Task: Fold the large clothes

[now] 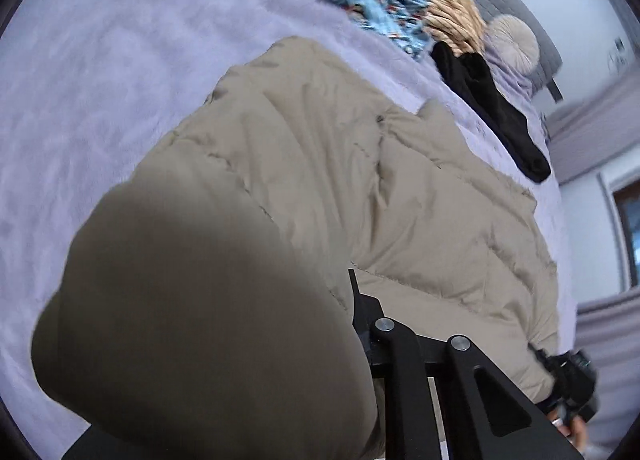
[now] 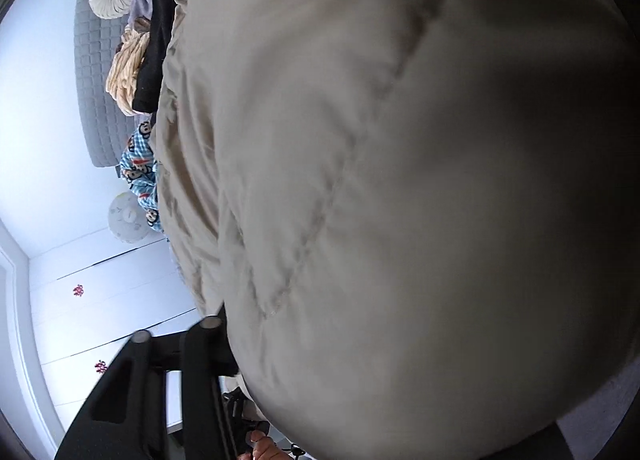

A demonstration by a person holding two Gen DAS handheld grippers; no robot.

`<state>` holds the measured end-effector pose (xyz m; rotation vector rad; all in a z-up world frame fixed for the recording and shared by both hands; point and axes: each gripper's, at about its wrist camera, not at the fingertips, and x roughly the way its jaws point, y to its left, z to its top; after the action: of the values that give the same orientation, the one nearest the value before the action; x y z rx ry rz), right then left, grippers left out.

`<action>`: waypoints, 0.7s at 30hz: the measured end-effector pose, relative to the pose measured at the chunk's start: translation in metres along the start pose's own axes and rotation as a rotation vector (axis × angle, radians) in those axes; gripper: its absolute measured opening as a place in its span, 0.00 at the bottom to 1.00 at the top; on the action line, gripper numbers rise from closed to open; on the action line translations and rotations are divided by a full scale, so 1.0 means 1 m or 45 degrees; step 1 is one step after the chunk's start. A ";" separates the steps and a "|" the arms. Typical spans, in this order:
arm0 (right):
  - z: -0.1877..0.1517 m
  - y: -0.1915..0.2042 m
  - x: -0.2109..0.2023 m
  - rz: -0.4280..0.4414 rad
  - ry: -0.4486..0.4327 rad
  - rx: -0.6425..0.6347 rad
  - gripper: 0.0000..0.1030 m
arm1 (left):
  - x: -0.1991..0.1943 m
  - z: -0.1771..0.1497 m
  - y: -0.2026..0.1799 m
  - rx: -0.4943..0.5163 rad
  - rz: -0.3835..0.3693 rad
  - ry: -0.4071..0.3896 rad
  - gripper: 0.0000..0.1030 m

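Beige puffer jacket (image 1: 304, 164) bulges between both grippers' jaws.

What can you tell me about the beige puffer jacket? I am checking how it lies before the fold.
The beige puffer jacket is a bulky quilted coat with stitched seams and a smooth, slightly shiny shell. It lies spread on a lilac fleece blanket, puffed and wrinkled. A padded part bulges up close to each wrist camera, hiding the jaws. The left gripper and right gripper are both pressed into its fabric, apparently gripping it. A black garment lies beside it, apart in the left view.
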<state>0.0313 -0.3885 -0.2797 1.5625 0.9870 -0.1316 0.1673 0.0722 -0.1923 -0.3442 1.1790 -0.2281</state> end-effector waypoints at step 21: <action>-0.131 -0.042 -0.090 -0.173 0.019 -0.095 0.23 | -0.106 -0.133 0.042 0.188 -0.059 0.214 0.18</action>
<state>-0.1090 -0.3251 -0.2231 1.4306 1.0983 -0.1758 0.0043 0.1292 -0.1622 -0.2262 1.3125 -0.3881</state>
